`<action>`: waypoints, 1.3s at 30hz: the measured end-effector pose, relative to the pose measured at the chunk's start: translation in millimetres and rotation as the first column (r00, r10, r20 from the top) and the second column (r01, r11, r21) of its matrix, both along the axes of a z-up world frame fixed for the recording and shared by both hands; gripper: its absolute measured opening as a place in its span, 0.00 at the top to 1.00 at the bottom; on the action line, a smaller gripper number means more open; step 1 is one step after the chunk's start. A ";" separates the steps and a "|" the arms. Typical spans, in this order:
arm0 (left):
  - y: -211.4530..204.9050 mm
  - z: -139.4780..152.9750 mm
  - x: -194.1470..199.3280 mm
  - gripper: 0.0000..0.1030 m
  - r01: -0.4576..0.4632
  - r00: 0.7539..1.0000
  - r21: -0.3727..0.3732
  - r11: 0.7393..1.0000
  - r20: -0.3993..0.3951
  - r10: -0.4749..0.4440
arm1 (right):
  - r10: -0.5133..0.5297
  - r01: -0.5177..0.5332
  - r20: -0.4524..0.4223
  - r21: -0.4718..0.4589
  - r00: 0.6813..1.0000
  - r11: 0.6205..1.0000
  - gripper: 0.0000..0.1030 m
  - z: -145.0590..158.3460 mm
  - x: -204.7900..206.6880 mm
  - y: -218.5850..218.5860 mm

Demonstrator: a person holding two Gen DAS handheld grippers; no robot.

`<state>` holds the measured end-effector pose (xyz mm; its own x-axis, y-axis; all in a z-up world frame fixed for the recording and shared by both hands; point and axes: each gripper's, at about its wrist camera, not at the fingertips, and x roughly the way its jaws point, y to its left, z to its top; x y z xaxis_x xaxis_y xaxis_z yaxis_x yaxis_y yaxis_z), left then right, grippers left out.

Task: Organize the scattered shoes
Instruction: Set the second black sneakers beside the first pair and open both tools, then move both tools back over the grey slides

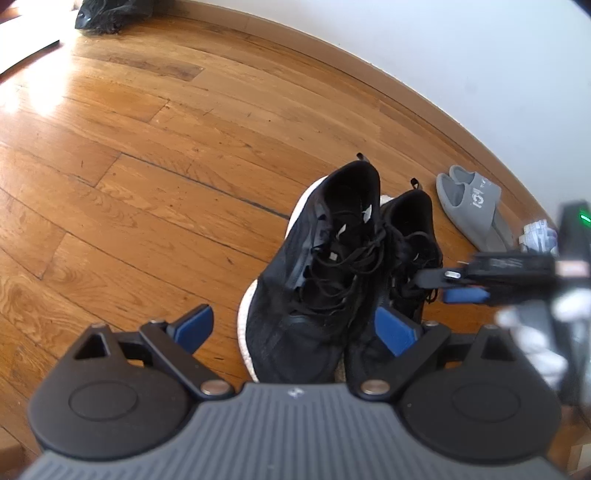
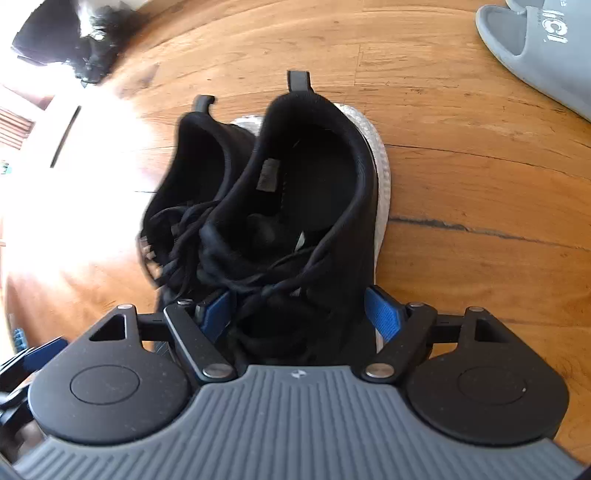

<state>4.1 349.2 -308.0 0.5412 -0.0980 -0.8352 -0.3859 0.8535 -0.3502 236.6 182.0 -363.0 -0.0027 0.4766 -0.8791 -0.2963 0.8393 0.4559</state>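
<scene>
Two black sneakers with white soles stand side by side on the wood floor, heels toward the wall. My left gripper point(image 1: 295, 330) is open around the toe of the left sneaker point(image 1: 325, 258); its left pad point(image 1: 195, 328) stands clear of the sole. The right sneaker point(image 1: 410, 229) lies beside it. In the right wrist view my right gripper point(image 2: 301, 317) straddles the laced midfoot of the right sneaker point(image 2: 314, 192), with both blue pads against its sides. The left sneaker point(image 2: 195, 162) sits just beyond. The right gripper point(image 1: 432, 286) also shows blurred in the left wrist view.
A pair of grey slides point(image 1: 472, 206) point(image 2: 543, 48) lies to the right of the sneakers near the white wall point(image 1: 443, 55). A black bag point(image 1: 107, 14) point(image 2: 70, 40) sits far off by the baseboard. Something small and crumpled, white point(image 1: 537, 236), lies beyond the slides.
</scene>
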 end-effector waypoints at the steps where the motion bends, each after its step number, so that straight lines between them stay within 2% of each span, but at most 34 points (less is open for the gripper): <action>1: -0.2 0.6 1.7 0.08 0.000 1.000 -0.008 1.000 0.006 0.000 | -0.009 0.009 -0.007 0.017 1.000 1.000 0.25 7.3 -1.3 -10.7; 4: -5.7 4.9 9.6 0.08 0.011 1.000 -0.023 1.000 0.026 -0.010 | -0.044 0.046 -0.033 0.055 0.998 0.997 0.24 23.2 -3.6 -42.7; 7: -19.6 12.2 22.7 0.08 0.044 0.998 -0.029 0.999 0.047 -0.043 | -0.118 0.120 -0.056 0.053 0.992 0.991 0.23 28.1 -1.3 -83.0; 11: -45.4 18.6 33.4 0.08 0.126 0.990 -0.023 0.992 0.067 -0.125 | -0.278 0.280 -0.084 0.013 0.957 0.960 0.22 29.8 11.9 -140.2; 15: -75.4 17.2 40.6 0.08 0.212 0.975 -0.012 0.977 0.074 -0.211 | -0.353 0.355 -0.067 0.025 0.933 0.935 0.20 41.3 20.8 -178.1; 19: -96.4 8.9 53.9 0.08 0.234 0.971 0.010 0.972 0.044 -0.234 | -0.395 0.396 -0.037 0.033 0.918 0.918 0.20 54.9 21.8 -210.2; 22: -119.0 10.2 72.5 0.08 0.294 0.955 0.014 0.956 0.034 -0.294 | -0.448 0.448 -0.018 0.040 0.894 0.893 0.20 60.1 20.3 -243.9; 25: -154.4 16.2 103.8 0.08 0.398 0.917 0.027 0.917 0.022 -0.399 | -0.522 0.523 -0.030 0.060 0.852 0.850 0.18 57.8 17.1 -284.2; 27: -167.9 17.8 121.4 0.08 0.436 0.899 0.031 0.899 0.015 -0.437 | -0.592 0.594 -0.050 0.063 0.804 0.802 0.17 52.3 13.1 -319.8; 29: -189.2 20.3 155.4 0.08 0.474 0.880 0.048 0.879 0.009 -0.475 | -0.655 0.658 -0.056 0.054 0.753 0.751 0.16 48.4 6.6 -354.6; 32: -221.3 24.3 206.9 0.08 0.506 0.856 0.178 0.844 0.014 -0.517 | -0.736 0.738 -0.056 0.063 0.674 0.671 0.15 43.9 -4.4 -405.2; 33: -234.1 24.7 224.6 0.08 0.526 0.840 0.218 0.822 0.021 -0.543 | -0.759 0.761 -0.054 0.069 0.649 0.646 0.15 42.4 -8.2 -420.5; 36: -263.4 19.1 258.9 0.08 0.596 0.786 0.255 0.762 0.010 -0.618 | -0.817 0.816 -0.037 0.076 0.576 0.573 0.13 38.6 -19.7 -468.1; 38: -291.1 13.5 274.8 0.08 0.662 0.725 0.287 0.692 -0.009 -0.689 | -0.837 0.836 -0.018 0.066 0.547 0.545 0.12 35.2 -25.9 -490.0; 39: -307.0 10.8 281.0 0.08 0.691 0.688 0.321 0.647 -0.017 -0.726 | -0.848 0.847 -0.004 0.058 0.530 0.529 0.11 32.0 -30.4 -502.7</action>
